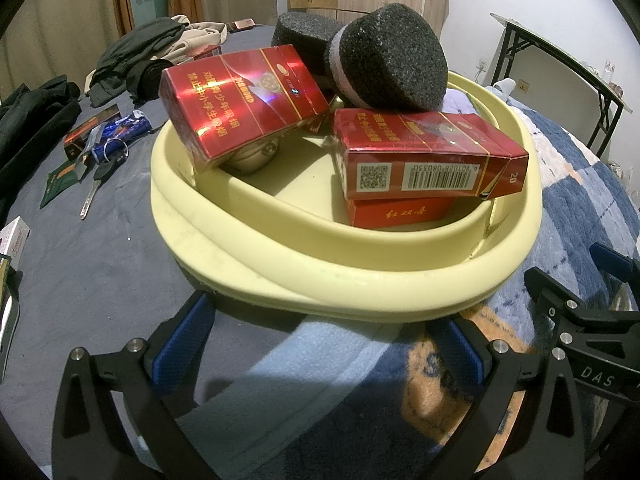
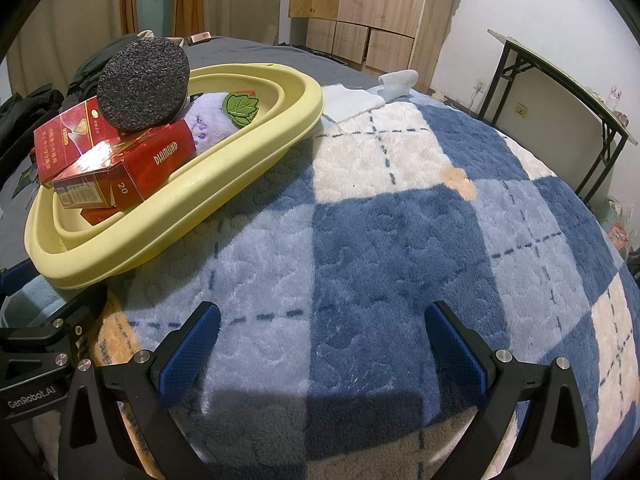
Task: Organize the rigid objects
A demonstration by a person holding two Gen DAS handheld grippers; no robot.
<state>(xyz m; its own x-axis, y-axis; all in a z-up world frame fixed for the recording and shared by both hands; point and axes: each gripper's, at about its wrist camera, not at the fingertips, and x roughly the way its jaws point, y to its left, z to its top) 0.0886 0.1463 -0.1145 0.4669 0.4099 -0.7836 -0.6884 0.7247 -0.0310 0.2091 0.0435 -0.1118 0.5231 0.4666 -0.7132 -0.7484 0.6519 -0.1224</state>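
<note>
A pale yellow basin [image 1: 352, 280] sits on the bed and holds red cigarette packs [image 1: 428, 156], another tilted red pack [image 1: 240, 108], two dark foam discs [image 1: 392, 56] and a silver object [image 1: 256, 156]. My left gripper [image 1: 324, 344] is open and empty, just short of the basin's near rim. In the right wrist view the basin [image 2: 224, 176] lies at the left, with a foam disc [image 2: 144, 84], red packs [image 2: 132, 176] and a purple plush with a green leaf [image 2: 224, 116]. My right gripper [image 2: 322, 344] is open and empty over the checked blanket [image 2: 400, 240].
Left of the basin on the grey sheet lie keys [image 1: 104, 168], a blue wrapper [image 1: 124, 128], small boxes [image 1: 92, 128] and dark clothes [image 1: 132, 52]. A folding table [image 2: 560, 80] stands at the right wall. Wooden cupboards [image 2: 368, 8] stand behind the bed.
</note>
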